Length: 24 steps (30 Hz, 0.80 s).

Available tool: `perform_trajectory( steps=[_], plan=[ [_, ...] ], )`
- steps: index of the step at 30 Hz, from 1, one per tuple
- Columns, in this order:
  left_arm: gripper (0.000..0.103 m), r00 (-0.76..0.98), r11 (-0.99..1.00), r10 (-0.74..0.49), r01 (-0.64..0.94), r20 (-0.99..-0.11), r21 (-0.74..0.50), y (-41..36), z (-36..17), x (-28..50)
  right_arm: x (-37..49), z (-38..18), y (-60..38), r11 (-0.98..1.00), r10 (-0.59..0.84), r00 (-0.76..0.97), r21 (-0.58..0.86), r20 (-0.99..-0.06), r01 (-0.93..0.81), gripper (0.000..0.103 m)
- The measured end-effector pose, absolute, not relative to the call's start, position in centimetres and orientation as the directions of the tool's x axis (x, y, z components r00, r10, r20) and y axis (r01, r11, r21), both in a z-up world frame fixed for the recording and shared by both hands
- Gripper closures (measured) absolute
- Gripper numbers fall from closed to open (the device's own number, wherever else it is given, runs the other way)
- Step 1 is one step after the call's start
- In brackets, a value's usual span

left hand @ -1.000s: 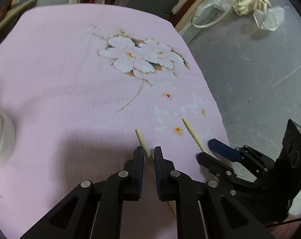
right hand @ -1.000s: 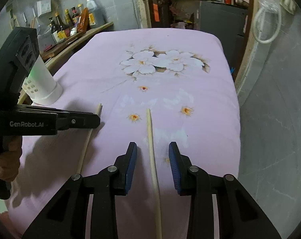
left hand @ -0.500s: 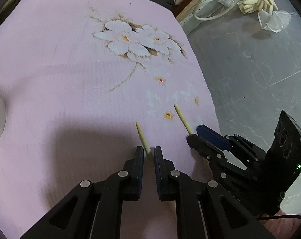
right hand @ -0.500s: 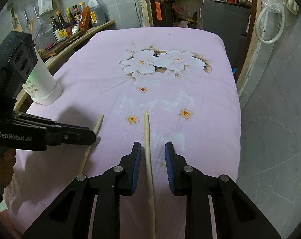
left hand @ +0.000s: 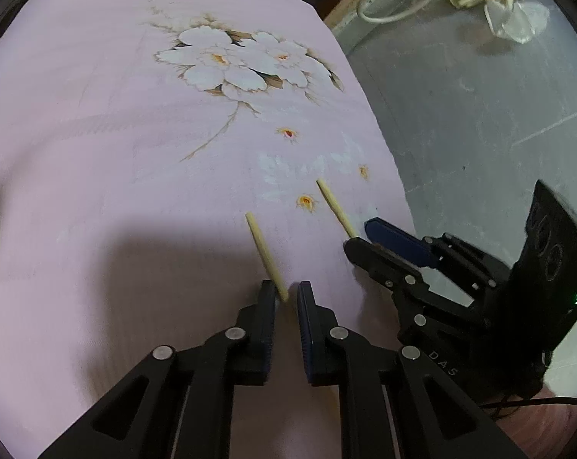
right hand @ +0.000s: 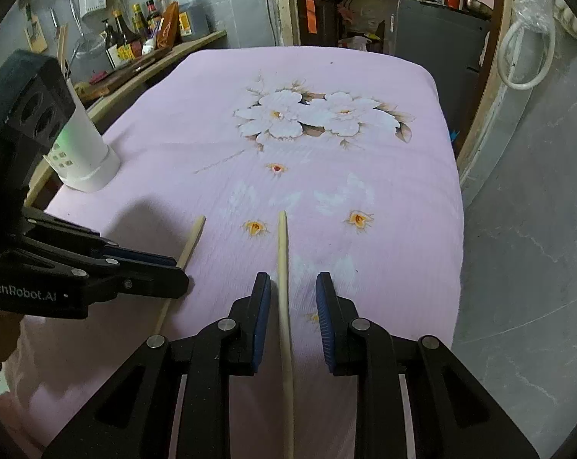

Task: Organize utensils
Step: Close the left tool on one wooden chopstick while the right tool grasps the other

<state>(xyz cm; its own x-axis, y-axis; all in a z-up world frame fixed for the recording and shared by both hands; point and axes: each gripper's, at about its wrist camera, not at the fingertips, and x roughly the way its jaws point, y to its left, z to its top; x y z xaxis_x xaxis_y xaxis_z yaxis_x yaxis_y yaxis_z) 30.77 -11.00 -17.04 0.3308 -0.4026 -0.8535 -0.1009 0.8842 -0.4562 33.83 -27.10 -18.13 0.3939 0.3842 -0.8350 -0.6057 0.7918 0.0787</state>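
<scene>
Two pale wooden chopsticks lie on a pink flowered cloth (left hand: 97, 153). My left gripper (left hand: 287, 296) has its jaws narrowly apart around the left chopstick (left hand: 265, 254); I cannot tell if the pads press it. My right gripper (right hand: 293, 294) is open and straddles the right chopstick (right hand: 283, 267), which runs back between the fingers. In the left wrist view the right gripper (left hand: 359, 235) sits over the right chopstick (left hand: 336, 208). In the right wrist view the left gripper (right hand: 173, 271) covers the left chopstick (right hand: 190, 241). A white utensil holder (right hand: 85, 153) stands far left.
The cloth-covered table ends at the right (right hand: 452, 191), with grey floor (right hand: 537, 229) beyond. A shelf with several bottles (right hand: 150, 26) runs along the left wall. A coiled white hose (right hand: 525, 57) hangs at the right. Dark cabinets (right hand: 433, 23) stand behind the table.
Both grippers shifted slightly over their chopsticks. The right gripper narrowed half a second ago and now stands wider again. The left gripper's jaws stay narrow around its chopstick.
</scene>
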Motion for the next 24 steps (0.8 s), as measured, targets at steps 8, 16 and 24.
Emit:
perform_trajectory(
  steps=[8, 16, 24],
  plan=[
    [0.094, 0.323, 0.881, -0.401, -0.122, -0.858, -0.457, -10.8, -16.8, 30.7, 33.5, -17.5, -26.4, 0.806, 0.364, 0.379, 0.084, -0.851, -0.585, 0.099],
    [0.097, 0.453, 0.878, -0.397, -0.066, -0.799, -0.473, -9.5, -12.7, 29.2, 32.6, -14.1, -28.6, 0.831, 0.497, 0.455, 0.254, -0.738, -0.495, 0.099],
    [0.098, 0.593, 0.909, -0.331, -0.008, -0.734, -0.416, -7.6, -7.8, 26.6, 31.0, -11.9, -29.7, 0.779, 0.626, 0.543, 0.479, -0.560, -0.405, 0.099]
  ],
)
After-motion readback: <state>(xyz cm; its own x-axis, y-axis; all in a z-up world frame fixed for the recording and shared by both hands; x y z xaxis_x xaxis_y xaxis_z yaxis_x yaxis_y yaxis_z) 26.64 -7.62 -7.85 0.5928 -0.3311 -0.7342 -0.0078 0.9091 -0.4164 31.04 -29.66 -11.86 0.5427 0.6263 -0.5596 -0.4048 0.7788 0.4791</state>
